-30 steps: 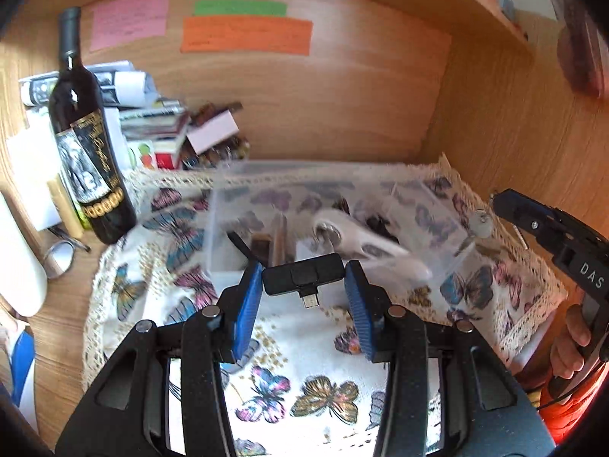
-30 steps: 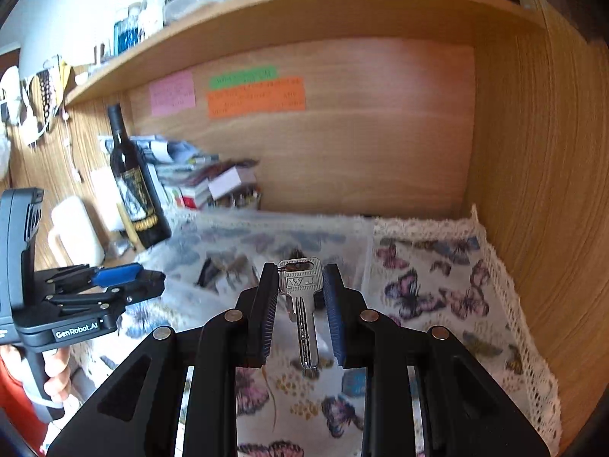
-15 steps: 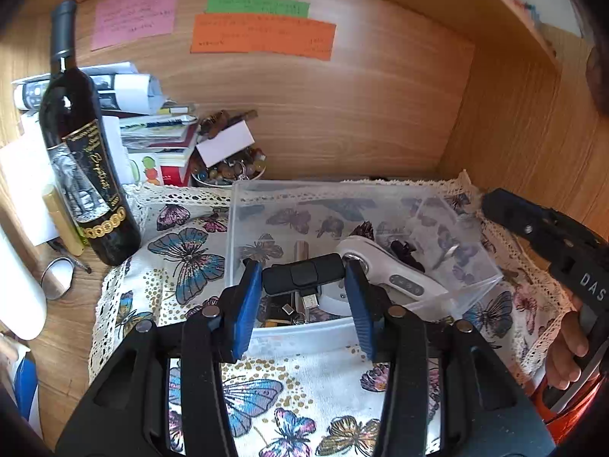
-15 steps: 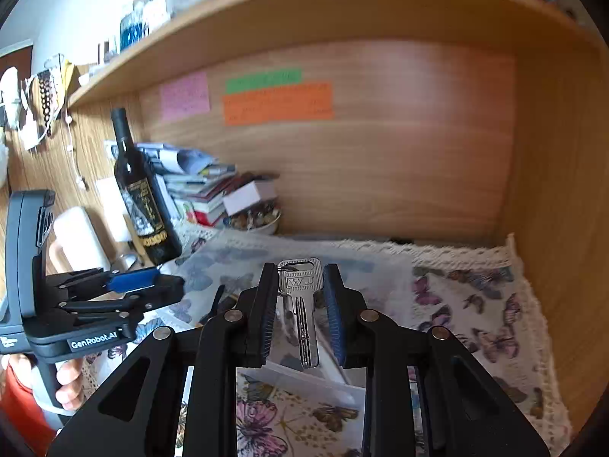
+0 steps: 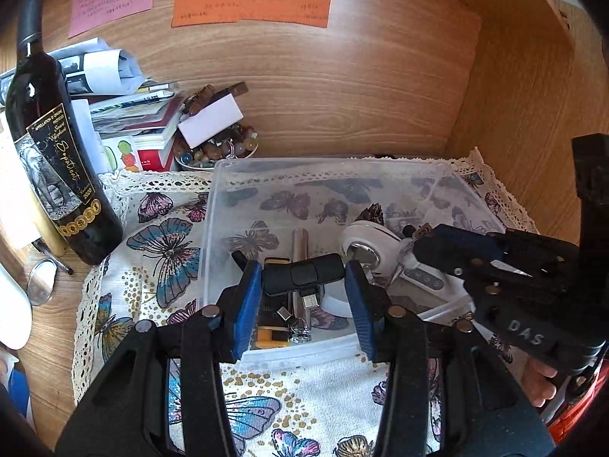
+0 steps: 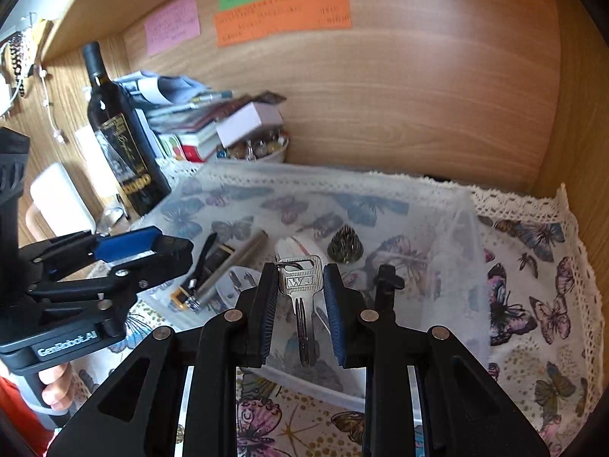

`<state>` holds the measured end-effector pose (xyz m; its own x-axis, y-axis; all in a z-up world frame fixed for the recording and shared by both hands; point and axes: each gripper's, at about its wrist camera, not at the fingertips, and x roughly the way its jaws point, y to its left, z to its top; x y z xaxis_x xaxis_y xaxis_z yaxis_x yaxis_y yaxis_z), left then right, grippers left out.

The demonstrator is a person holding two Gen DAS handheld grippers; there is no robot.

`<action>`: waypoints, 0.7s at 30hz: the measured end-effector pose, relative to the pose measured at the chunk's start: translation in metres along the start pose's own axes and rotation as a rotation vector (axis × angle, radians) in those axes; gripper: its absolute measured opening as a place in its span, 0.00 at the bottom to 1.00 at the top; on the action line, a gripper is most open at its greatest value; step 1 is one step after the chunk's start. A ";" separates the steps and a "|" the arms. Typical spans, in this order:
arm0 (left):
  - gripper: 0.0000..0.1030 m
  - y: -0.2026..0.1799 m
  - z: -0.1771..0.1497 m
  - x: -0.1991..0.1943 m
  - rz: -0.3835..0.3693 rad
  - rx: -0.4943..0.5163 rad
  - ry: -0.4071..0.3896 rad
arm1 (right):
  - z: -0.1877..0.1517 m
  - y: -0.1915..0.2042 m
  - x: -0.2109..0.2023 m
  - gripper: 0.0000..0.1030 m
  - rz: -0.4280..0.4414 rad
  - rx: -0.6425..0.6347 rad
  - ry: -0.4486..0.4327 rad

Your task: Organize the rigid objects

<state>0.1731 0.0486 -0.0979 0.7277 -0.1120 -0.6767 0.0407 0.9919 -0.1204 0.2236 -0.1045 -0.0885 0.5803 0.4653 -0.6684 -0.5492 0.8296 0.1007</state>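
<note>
My left gripper [image 5: 304,278] is shut on a black USB adapter [image 5: 302,274] and holds it above the front part of a clear plastic box [image 5: 331,163]. My right gripper [image 6: 298,285] is shut on a silver key [image 6: 300,285], also above the box [image 6: 437,194]. The box holds a white device [image 5: 361,243], a metal tube [image 5: 299,240], a yellow-and-black item [image 5: 272,327] and a spiky cone [image 6: 344,243]. The right gripper shows in the left wrist view [image 5: 418,245]; the left gripper shows in the right wrist view [image 6: 167,247].
A wine bottle [image 5: 53,160] stands left of the box. Stacked books and papers [image 5: 125,114] and a bowl of beads [image 5: 220,148] sit behind it. A butterfly cloth [image 5: 152,236] covers the desk. Wooden walls close the back and right.
Both grippers have moved forward and down over the box, each still holding its object. The right gripper has come in close beside the left one.
</note>
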 end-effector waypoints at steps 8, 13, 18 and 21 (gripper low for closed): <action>0.43 0.001 0.000 0.001 -0.013 -0.011 0.019 | 0.000 0.005 -0.001 0.26 -0.001 -0.016 0.024; 0.46 0.000 0.002 -0.016 -0.017 -0.009 -0.018 | 0.003 0.008 -0.017 0.27 -0.013 -0.019 -0.016; 0.52 -0.005 0.002 -0.049 -0.012 0.009 -0.092 | 0.007 0.011 -0.049 0.29 -0.030 -0.015 -0.097; 0.57 -0.012 0.002 -0.073 -0.002 0.024 -0.157 | 0.008 0.013 -0.074 0.35 -0.039 -0.015 -0.164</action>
<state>0.1206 0.0451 -0.0454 0.8255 -0.1054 -0.5545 0.0575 0.9930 -0.1032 0.1782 -0.1262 -0.0316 0.6909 0.4780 -0.5424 -0.5324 0.8439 0.0655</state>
